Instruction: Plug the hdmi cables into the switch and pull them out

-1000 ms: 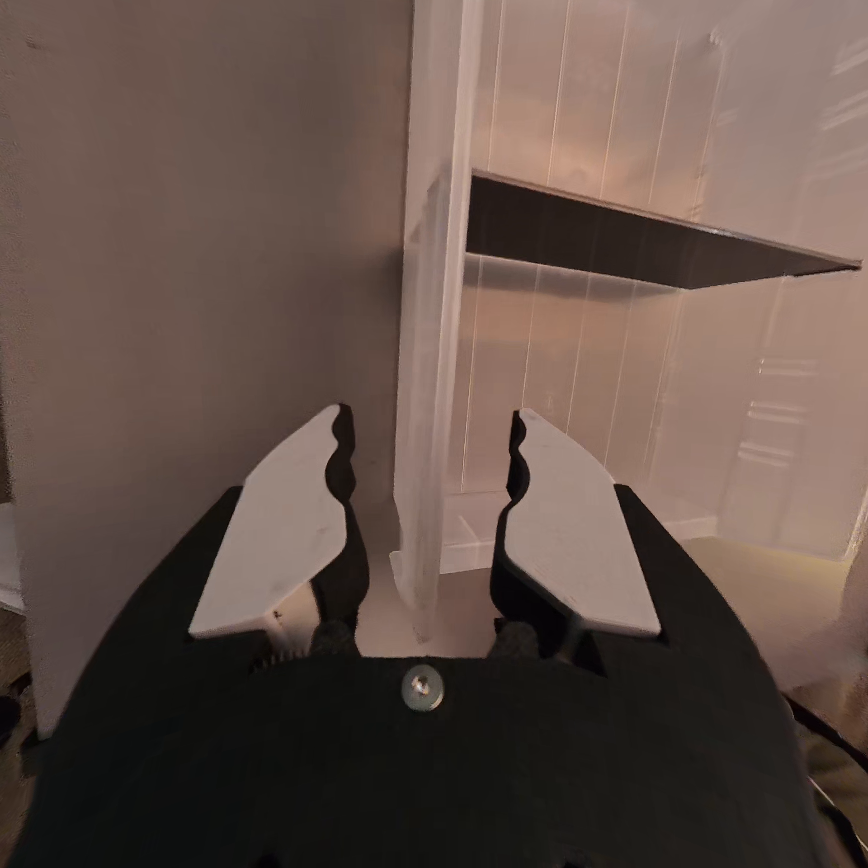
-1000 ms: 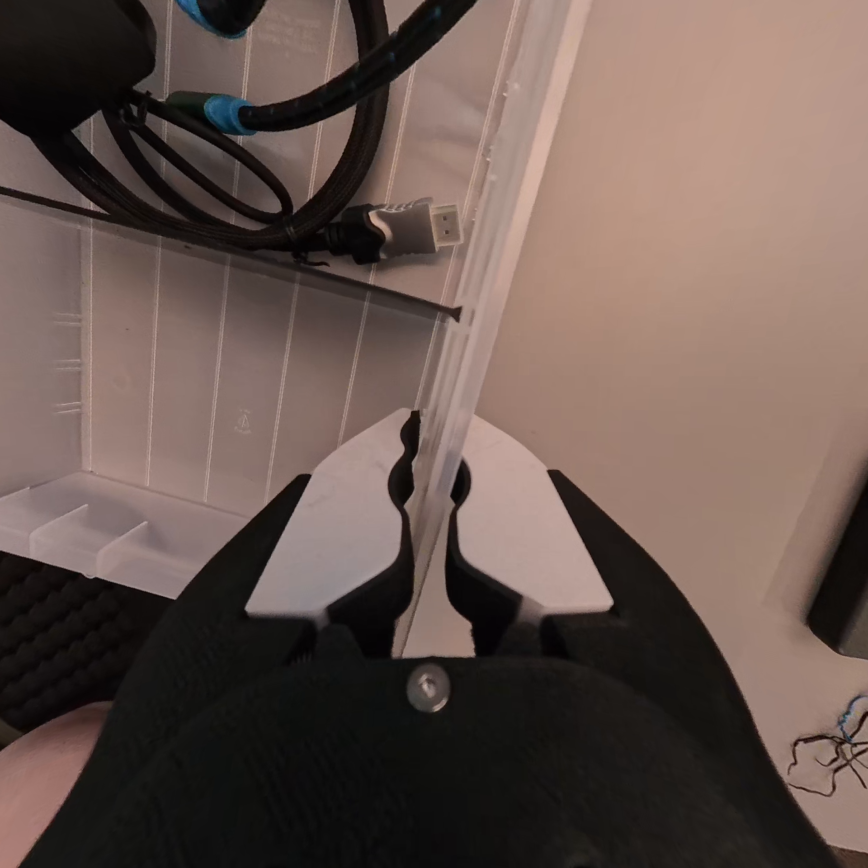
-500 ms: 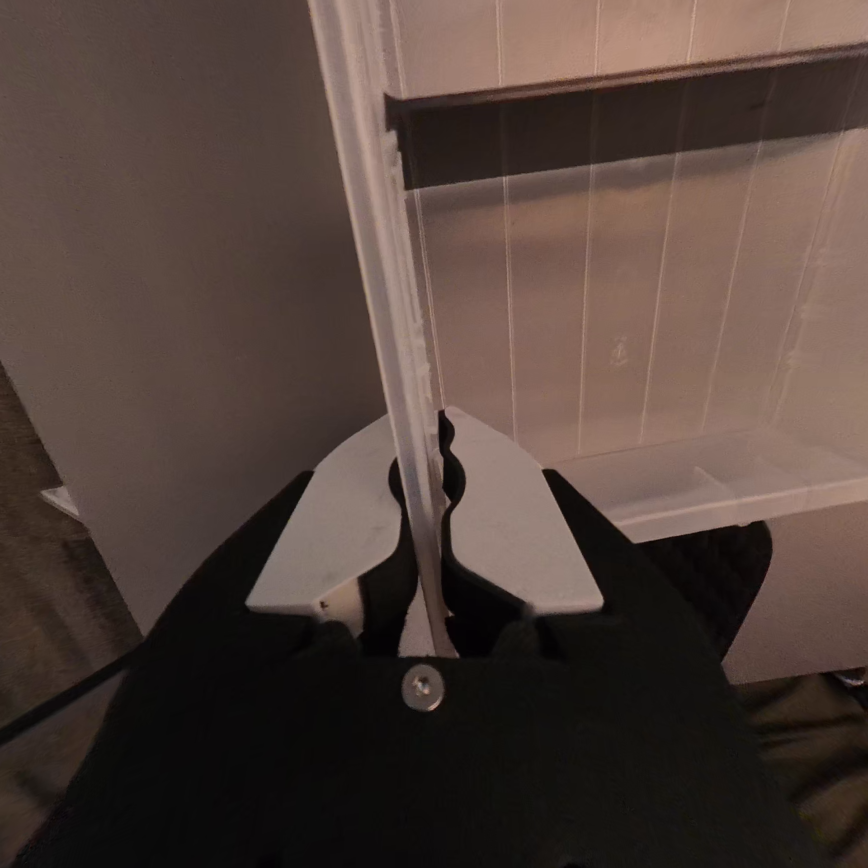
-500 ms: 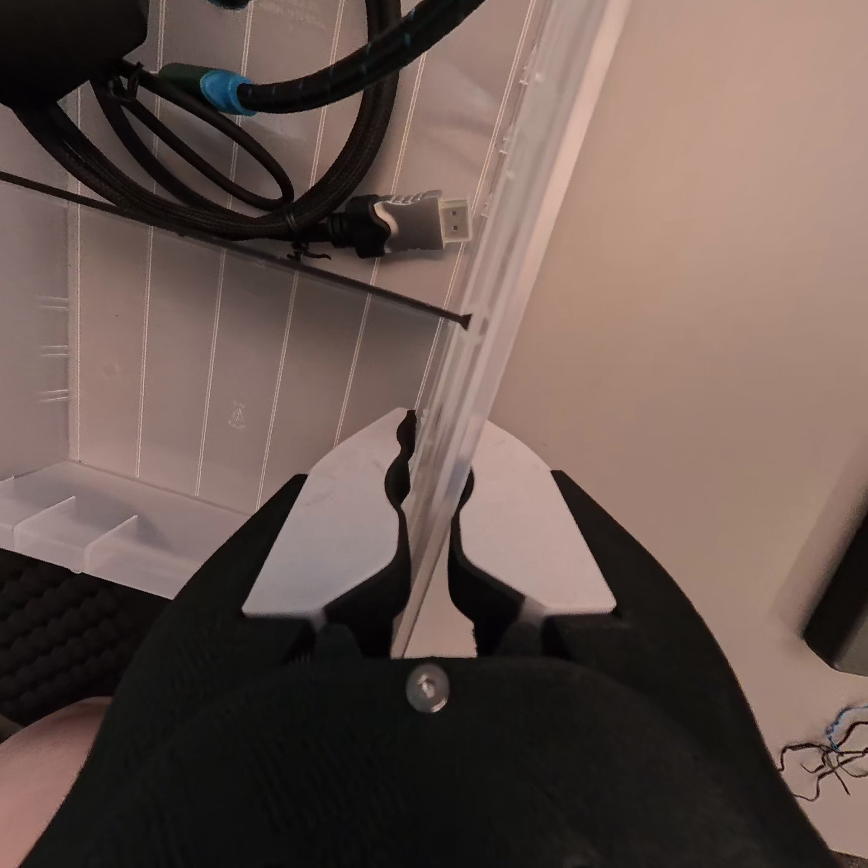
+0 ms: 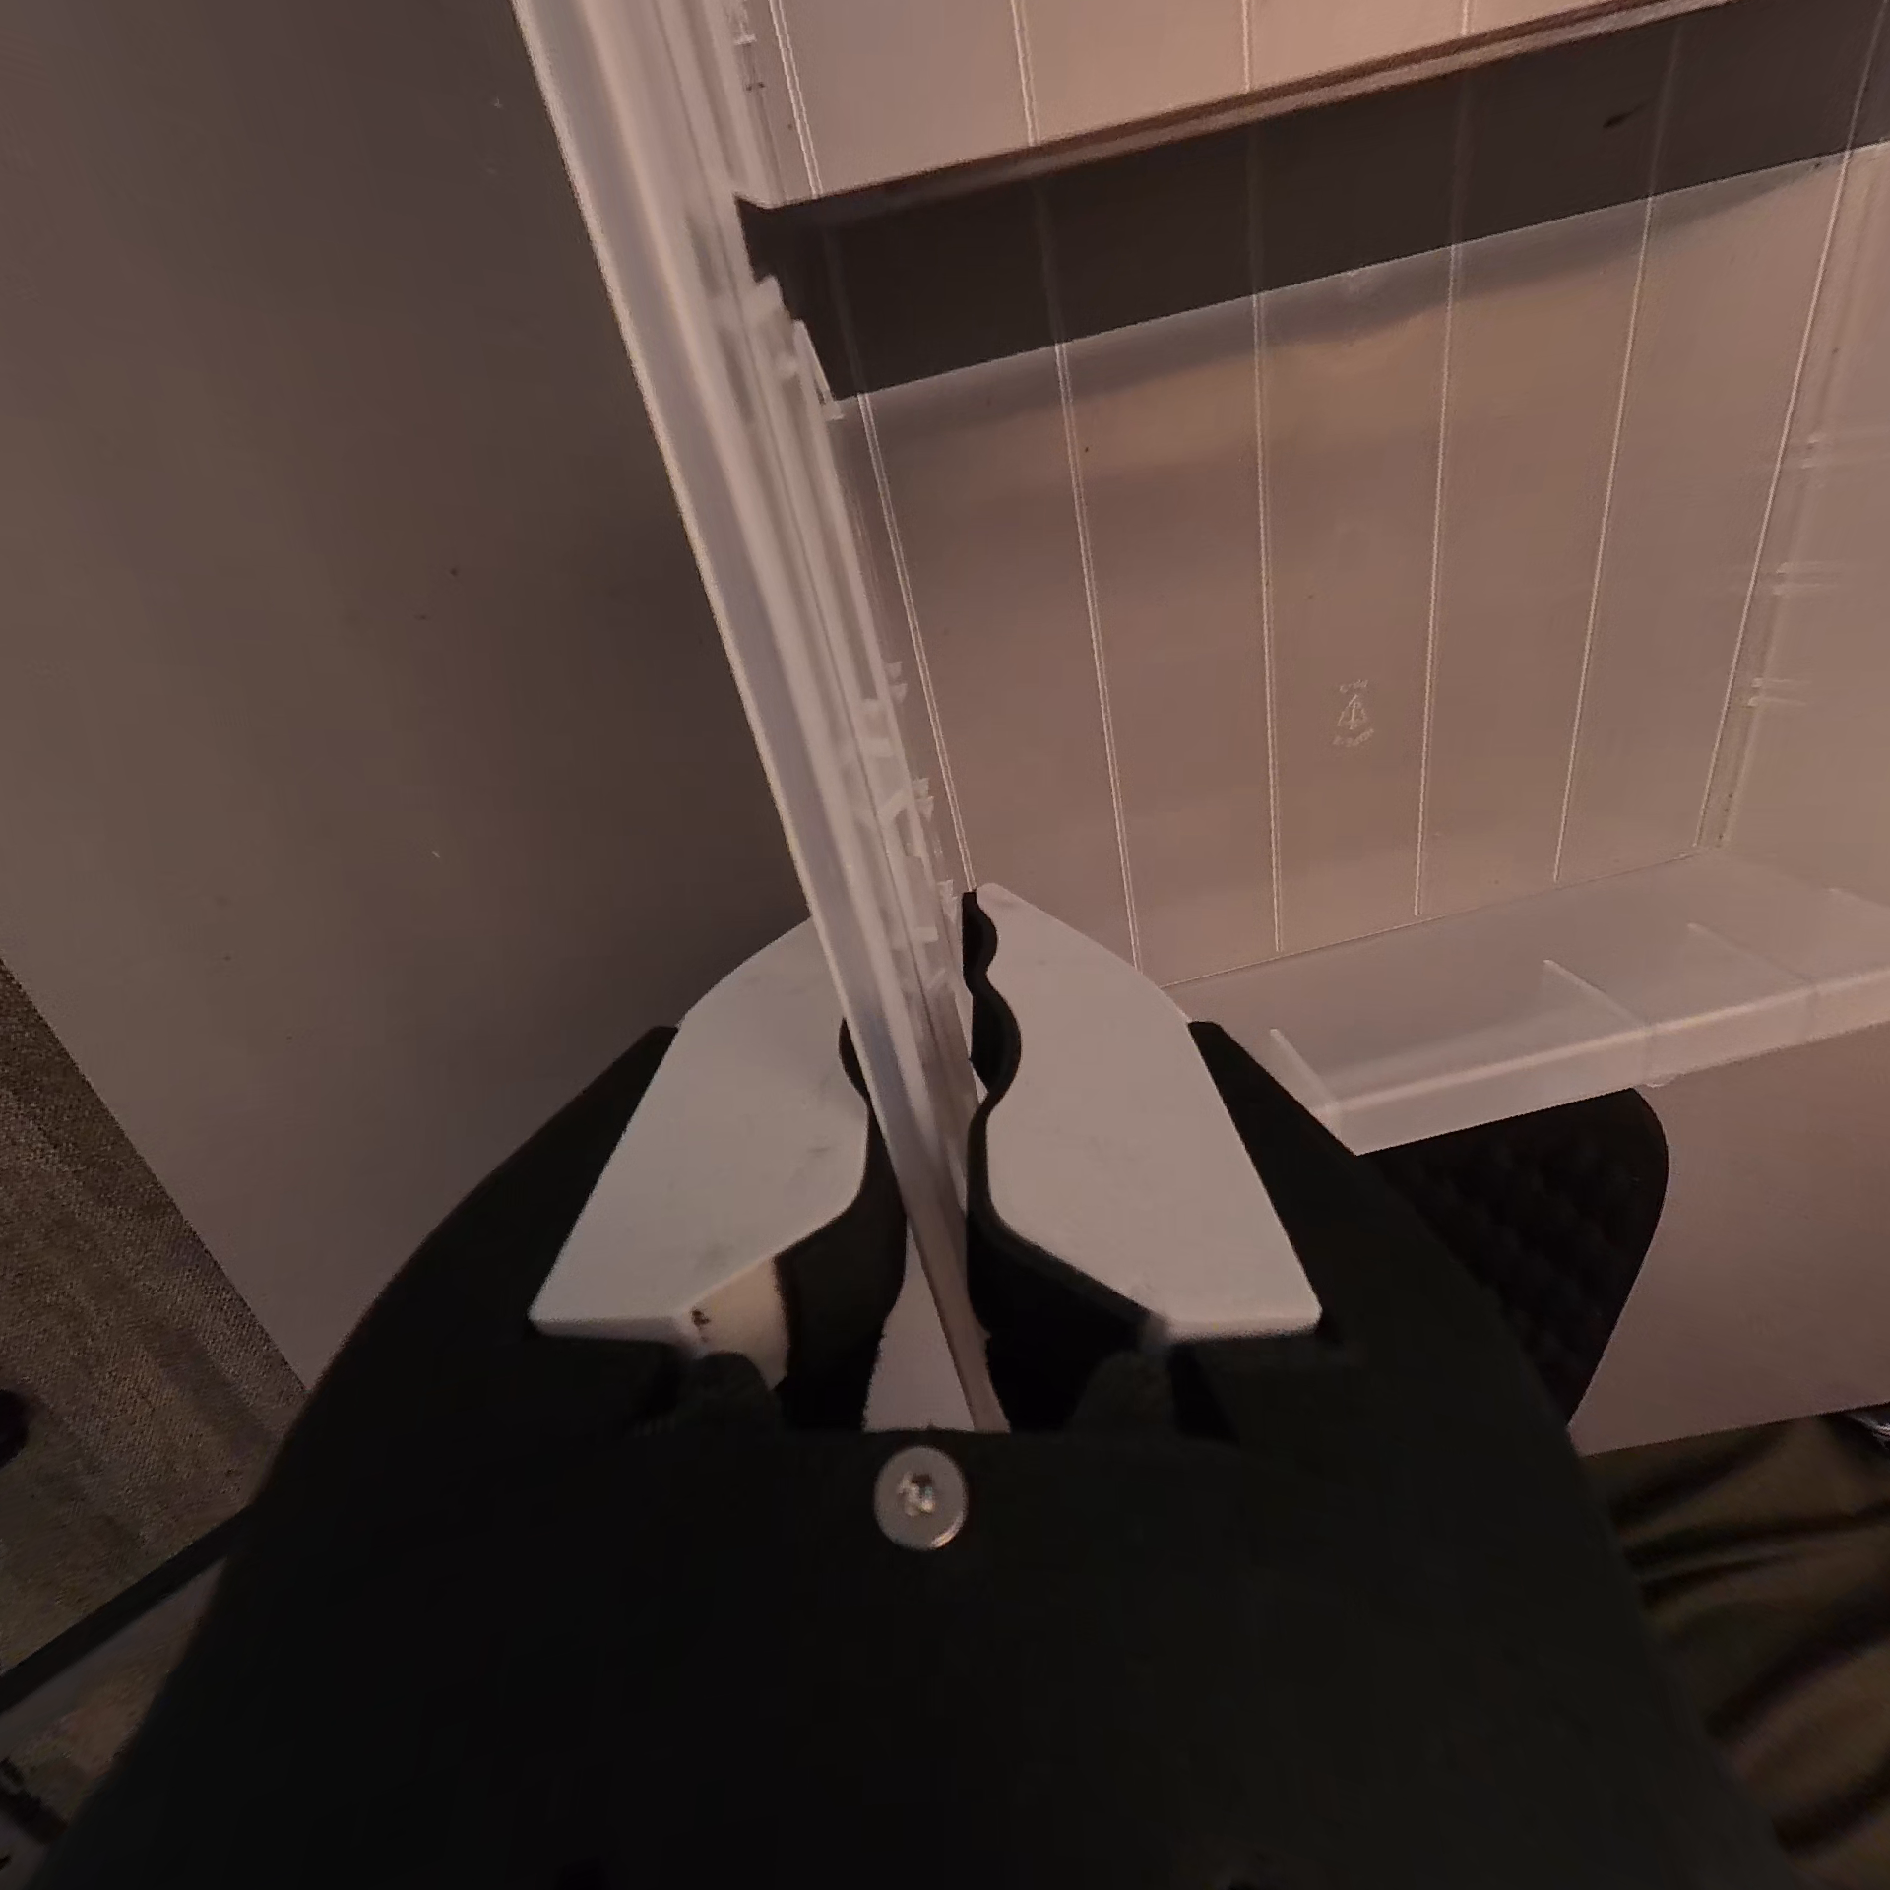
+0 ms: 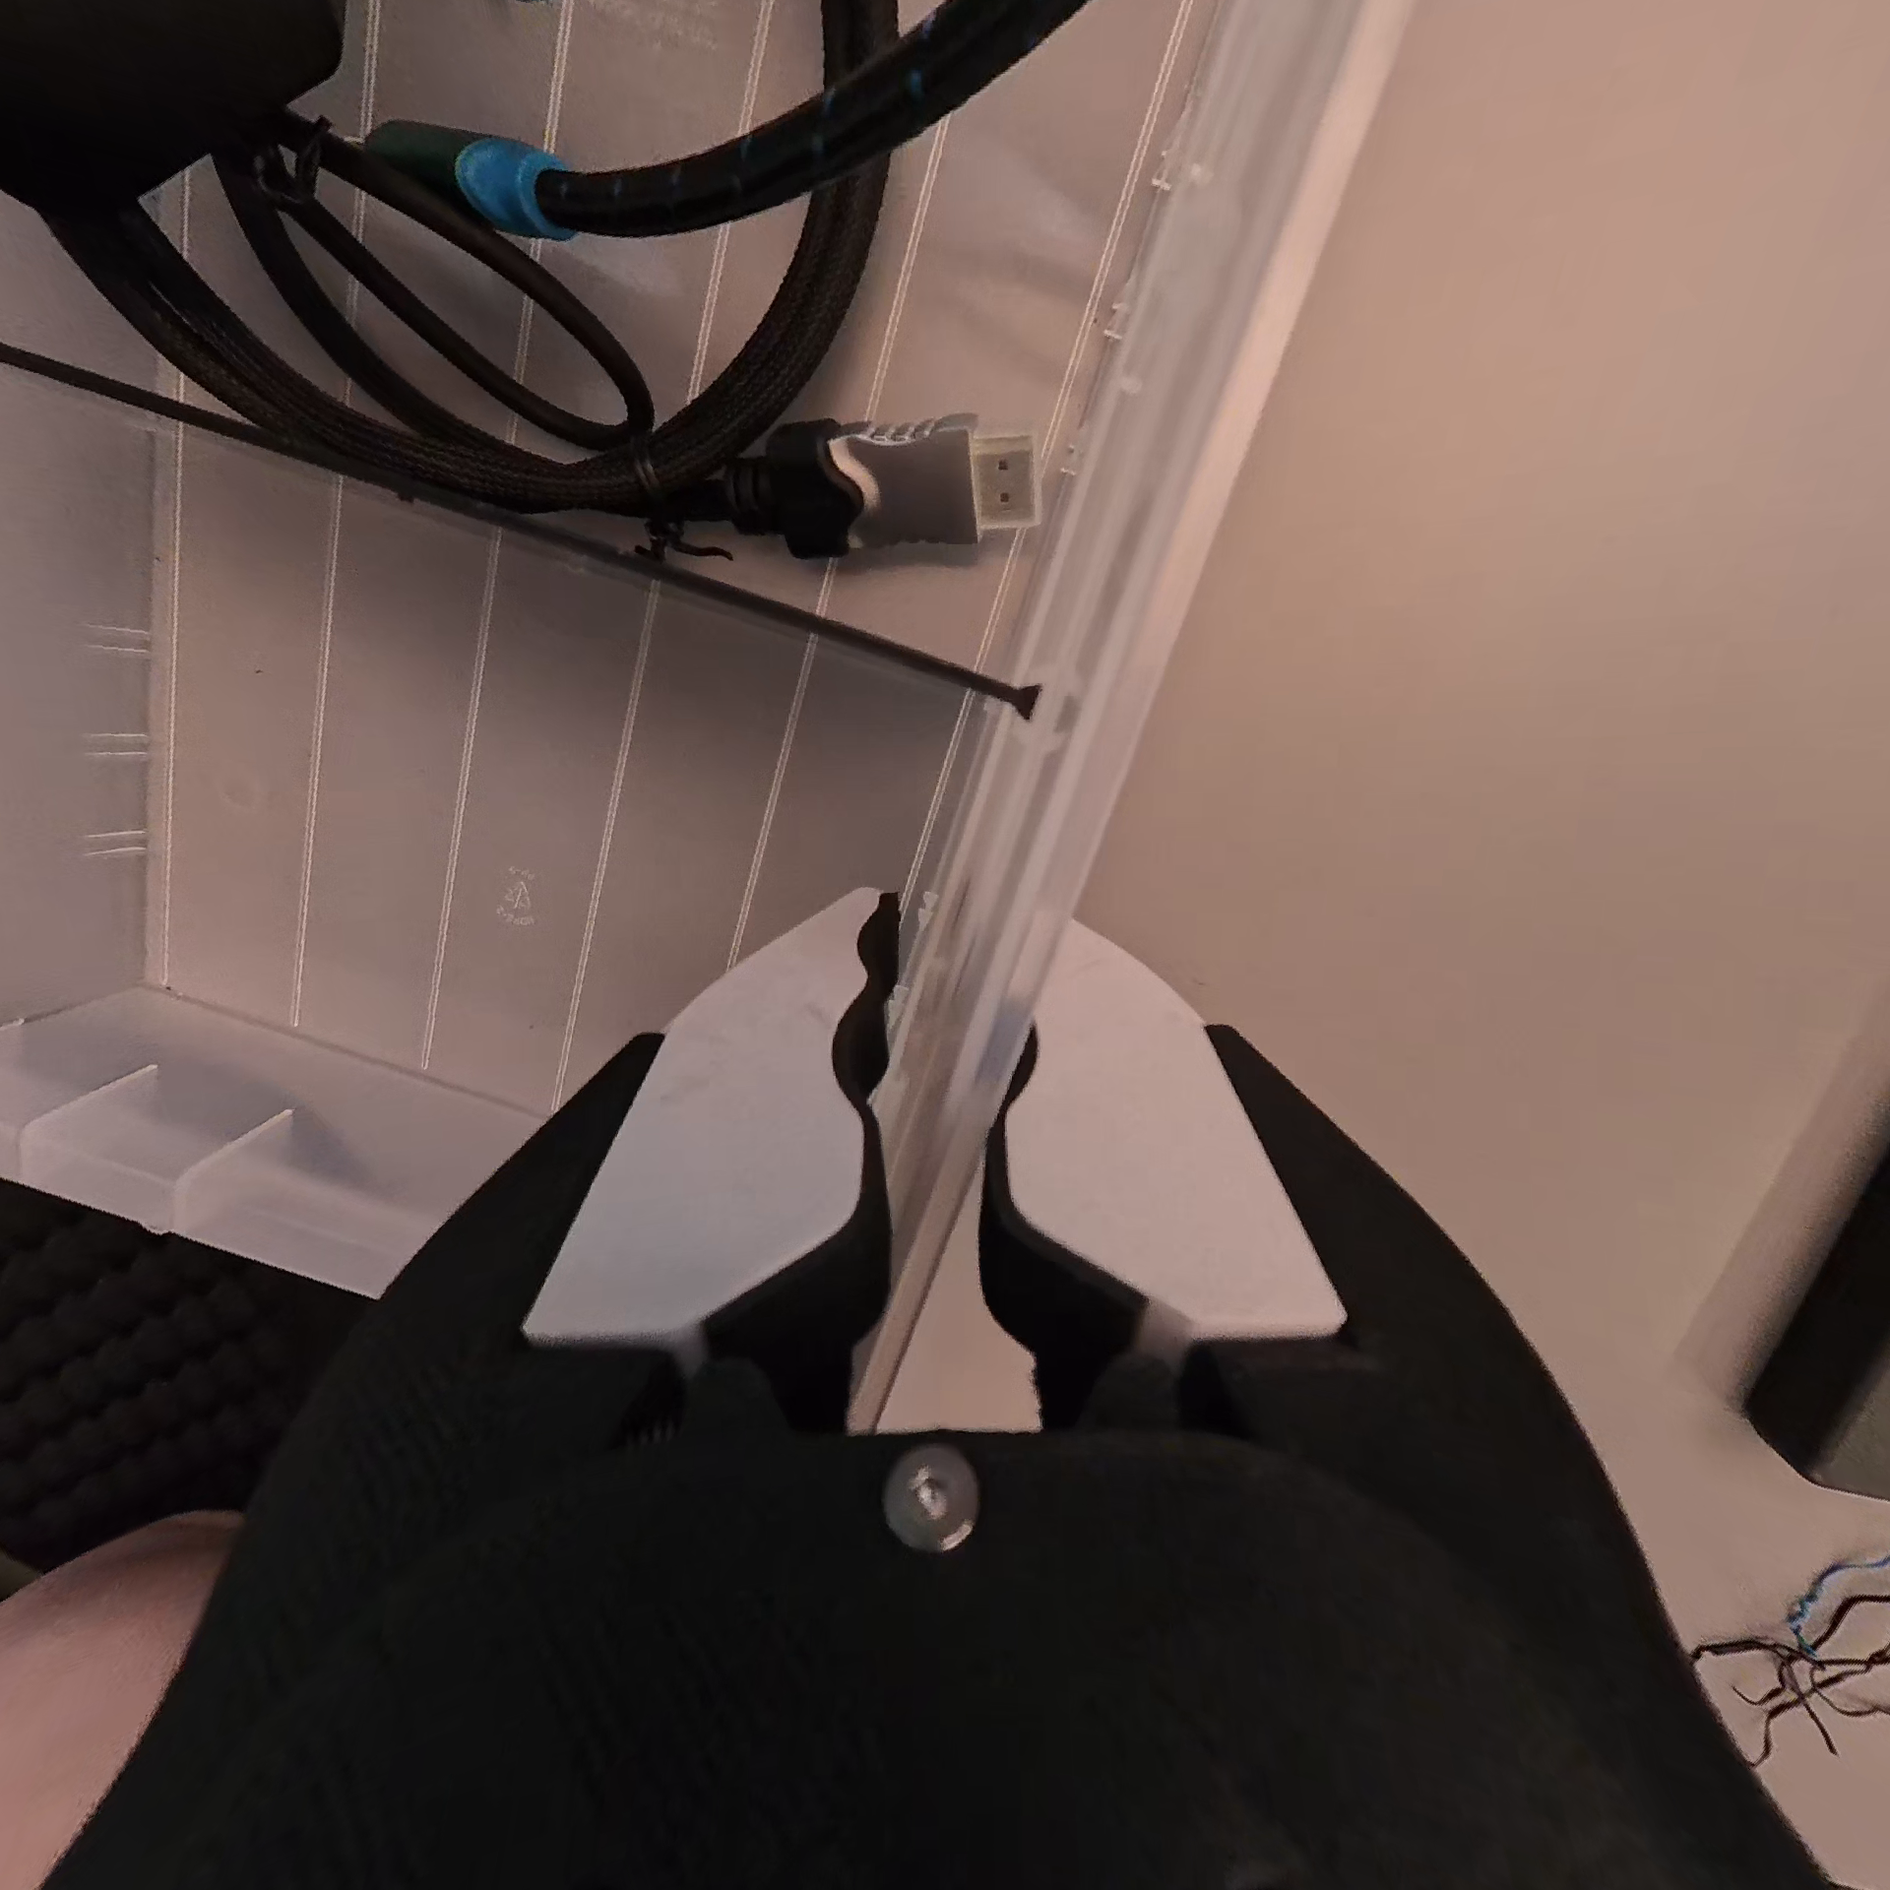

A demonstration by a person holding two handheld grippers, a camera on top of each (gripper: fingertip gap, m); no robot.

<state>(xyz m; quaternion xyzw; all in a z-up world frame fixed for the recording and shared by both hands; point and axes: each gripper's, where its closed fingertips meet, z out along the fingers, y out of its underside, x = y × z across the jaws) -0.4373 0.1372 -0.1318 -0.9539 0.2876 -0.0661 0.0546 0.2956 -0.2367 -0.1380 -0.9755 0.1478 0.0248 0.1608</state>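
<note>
A clear plastic bin is gripped from both sides. My left gripper (image 5: 900, 910) is shut on the bin's left wall (image 5: 777, 614). My right gripper (image 6: 966, 910) is shut on the bin's right wall (image 6: 1125, 460). Inside the bin, in the right wrist view, a grey HDMI plug (image 6: 920, 481) on a braided black cable lies unplugged next to the right wall. A second cable with a blue collar (image 6: 501, 189) runs toward the black switch (image 6: 133, 72) at the top left; its plug end is hidden. A dark divider strip (image 6: 511, 532) crosses the bin and also shows in the left wrist view (image 5: 1227, 256).
The bin sits over a white tabletop (image 5: 307, 614) and a black textured mat (image 6: 123, 1360). Loose thin wires (image 6: 1820, 1677) and a dark object (image 6: 1831, 1330) lie at the right. Grey carpet (image 5: 82, 1227) shows past the table's left edge. A person's hand (image 6: 92, 1657) is at lower left.
My left gripper, open one second ago, has shut on the bin's left wall. The bin has since shifted slightly in both views. My right gripper has stayed shut on the right wall.
</note>
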